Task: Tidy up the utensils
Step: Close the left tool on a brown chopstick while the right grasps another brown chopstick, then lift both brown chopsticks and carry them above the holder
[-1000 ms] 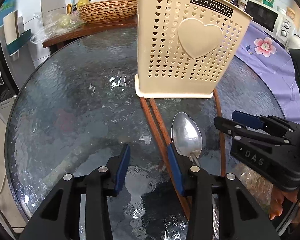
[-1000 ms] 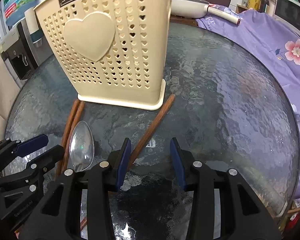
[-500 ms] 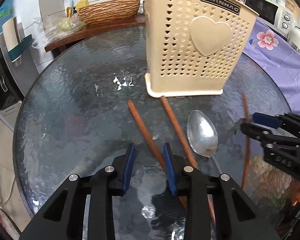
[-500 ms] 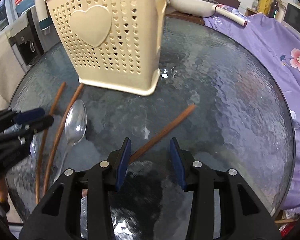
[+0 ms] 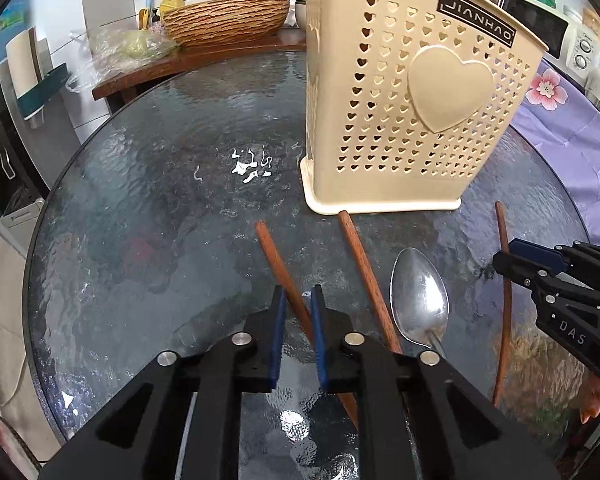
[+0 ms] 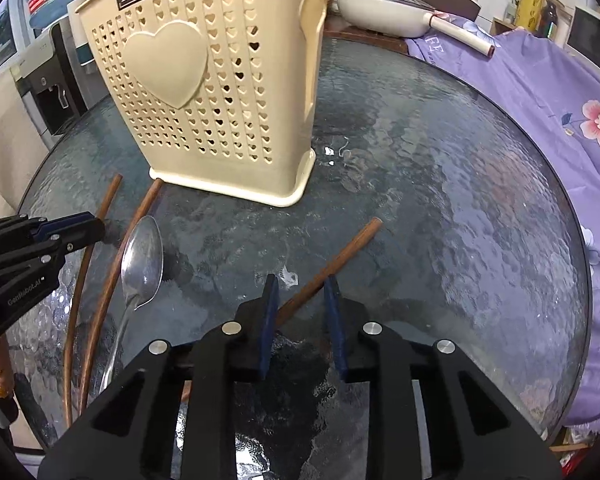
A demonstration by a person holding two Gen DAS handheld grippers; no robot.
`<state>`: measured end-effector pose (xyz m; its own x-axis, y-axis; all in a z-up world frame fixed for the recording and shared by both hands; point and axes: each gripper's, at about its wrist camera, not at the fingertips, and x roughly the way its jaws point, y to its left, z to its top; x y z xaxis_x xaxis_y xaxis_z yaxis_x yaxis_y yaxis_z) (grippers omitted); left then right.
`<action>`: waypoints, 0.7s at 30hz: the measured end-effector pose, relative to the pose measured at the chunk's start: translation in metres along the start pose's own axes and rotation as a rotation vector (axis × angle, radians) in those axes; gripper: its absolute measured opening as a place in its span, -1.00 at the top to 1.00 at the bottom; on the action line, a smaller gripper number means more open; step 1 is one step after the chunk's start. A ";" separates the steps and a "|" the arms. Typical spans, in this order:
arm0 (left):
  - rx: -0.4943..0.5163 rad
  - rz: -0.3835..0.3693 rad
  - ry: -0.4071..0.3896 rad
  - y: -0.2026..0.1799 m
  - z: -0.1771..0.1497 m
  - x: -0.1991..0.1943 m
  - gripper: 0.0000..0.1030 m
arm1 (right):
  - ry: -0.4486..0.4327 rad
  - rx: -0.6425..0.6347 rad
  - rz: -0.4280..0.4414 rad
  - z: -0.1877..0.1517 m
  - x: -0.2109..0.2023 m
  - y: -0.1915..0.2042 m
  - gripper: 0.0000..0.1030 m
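Note:
A cream utensil holder (image 5: 412, 120) with heart holes stands on the round glass table (image 5: 160, 208); it also shows in the right wrist view (image 6: 220, 92). My left gripper (image 5: 298, 300) is shut on a brown chopstick (image 5: 276, 256) that lies on the glass. A second chopstick (image 5: 360, 264), a steel spoon (image 5: 418, 296) and a third chopstick (image 5: 504, 280) lie to its right. My right gripper (image 6: 300, 292) is open, its blue pads either side of a chopstick (image 6: 340, 256) without closing on it.
A wicker basket (image 5: 224, 18) and plastic bags sit on a wooden counter behind the table. A purple flowered cloth (image 6: 560, 100) covers the right side. A white pan (image 6: 396, 16) stands at the back. A water dispenser (image 6: 48, 80) is at the left.
My left gripper has closed from open onto the leftmost chopstick. The chopsticks and spoon have spread apart. My right gripper has stayed open over its chopstick as both views drew back from the holder.

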<state>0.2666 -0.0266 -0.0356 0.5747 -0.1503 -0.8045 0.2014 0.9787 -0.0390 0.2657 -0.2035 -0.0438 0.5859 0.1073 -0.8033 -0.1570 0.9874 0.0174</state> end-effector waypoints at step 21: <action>-0.017 -0.022 0.029 0.008 0.011 0.011 0.81 | 0.064 0.040 0.006 0.018 0.010 -0.016 0.64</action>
<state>0.2833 -0.0215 -0.0383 0.5469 -0.1683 -0.8201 0.2000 0.9775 -0.0673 0.2883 -0.2166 -0.0411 0.5329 0.1069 -0.8394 -0.1282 0.9907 0.0448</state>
